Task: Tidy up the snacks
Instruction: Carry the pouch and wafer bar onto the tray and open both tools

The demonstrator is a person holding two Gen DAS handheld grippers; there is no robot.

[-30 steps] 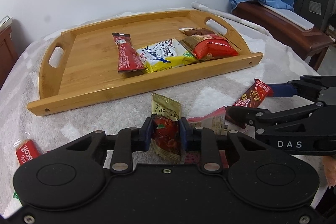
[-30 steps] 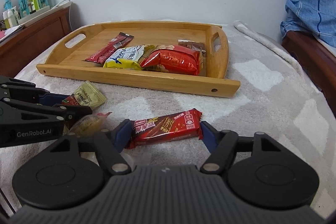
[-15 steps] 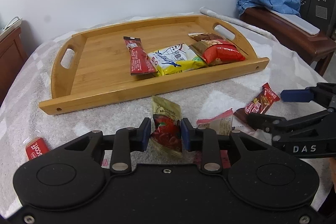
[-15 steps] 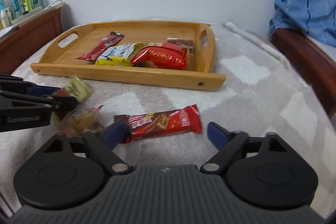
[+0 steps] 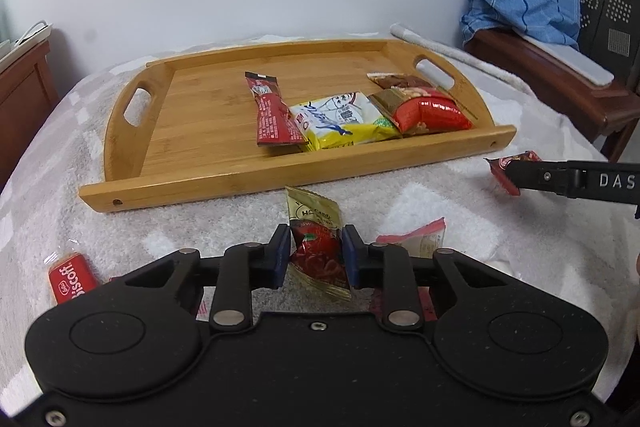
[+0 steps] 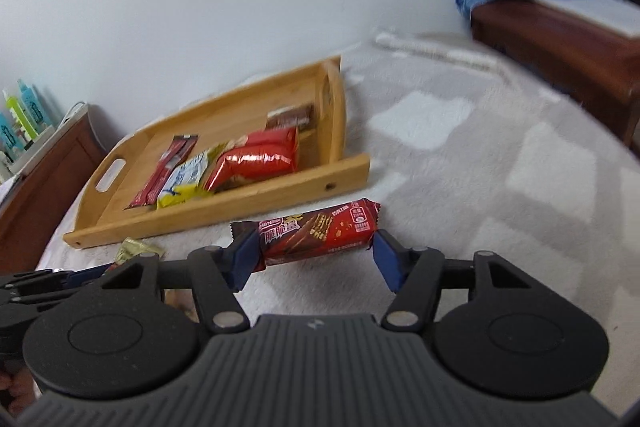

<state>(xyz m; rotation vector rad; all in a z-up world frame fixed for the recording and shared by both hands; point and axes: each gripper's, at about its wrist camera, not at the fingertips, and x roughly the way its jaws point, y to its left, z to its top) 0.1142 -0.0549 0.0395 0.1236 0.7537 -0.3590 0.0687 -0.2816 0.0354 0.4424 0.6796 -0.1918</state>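
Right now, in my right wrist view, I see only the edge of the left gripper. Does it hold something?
Observer: Yes. The left gripper has a gold and red candy packet between its pads, and its jaws are closing tight on it.
Operator: Are there snacks on the blanket that my view does not show?
Observer: Yes. A red Biscoff biscuit lies on the blanket, to the left of that gripper and outside the wooden tray.

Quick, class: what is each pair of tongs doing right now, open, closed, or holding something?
Left tongs: closed on the red-and-gold candy packet.
Right tongs: closing around the red wafer bar, which spans the gap between the pads and looks raised off the blanket.
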